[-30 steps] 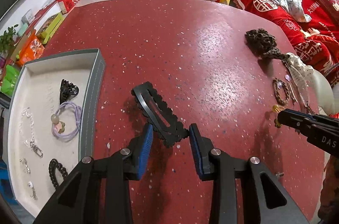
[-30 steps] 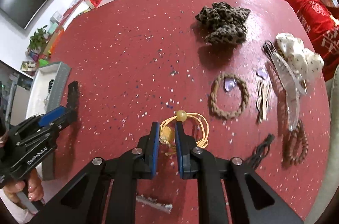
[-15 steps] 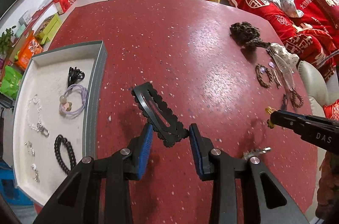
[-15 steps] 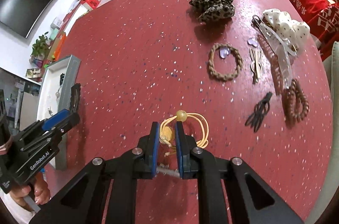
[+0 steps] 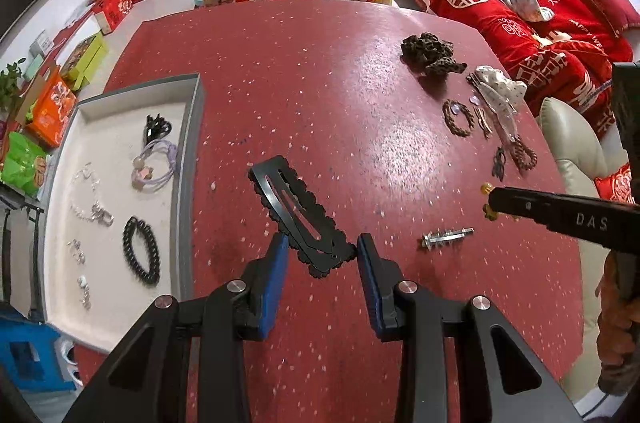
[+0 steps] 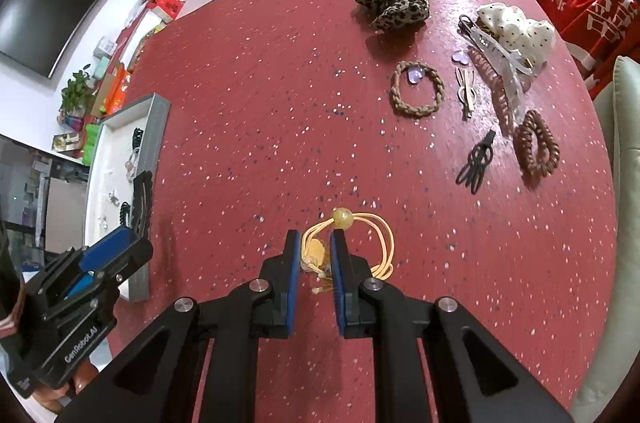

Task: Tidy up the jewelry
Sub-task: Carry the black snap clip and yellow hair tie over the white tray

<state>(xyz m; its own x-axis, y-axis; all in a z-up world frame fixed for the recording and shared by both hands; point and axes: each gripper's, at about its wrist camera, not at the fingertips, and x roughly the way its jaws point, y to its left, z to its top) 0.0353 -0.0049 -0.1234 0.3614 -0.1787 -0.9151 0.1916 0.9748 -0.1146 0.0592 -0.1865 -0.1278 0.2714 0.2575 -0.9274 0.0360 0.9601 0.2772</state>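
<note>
- Left gripper [image 5: 318, 255] grips one end of the black scalloped hair clip [image 5: 298, 213], its pads only as far apart as the clip is wide; the long free end juts toward the grey tray [image 5: 188, 159], so I reckon it could twist out.
- Right gripper [image 6: 313, 249] is pinched narrow on the yellow hair tie [image 6: 352, 235]. Most of the loop dangles beside the pads, far from the tray, and I fear it slipping free.
- Beside the tie's path, tray-side, lies a small silver clip [image 5: 448, 236] I could snag.
- Inside the tray sit a black bracelet [image 5: 141, 250] and purple tie [image 5: 154, 165]; a careless drop may tangle them.
- Loose pieces remain far from the tray, past the leopard scrunchie [image 6: 394, 1].
</note>
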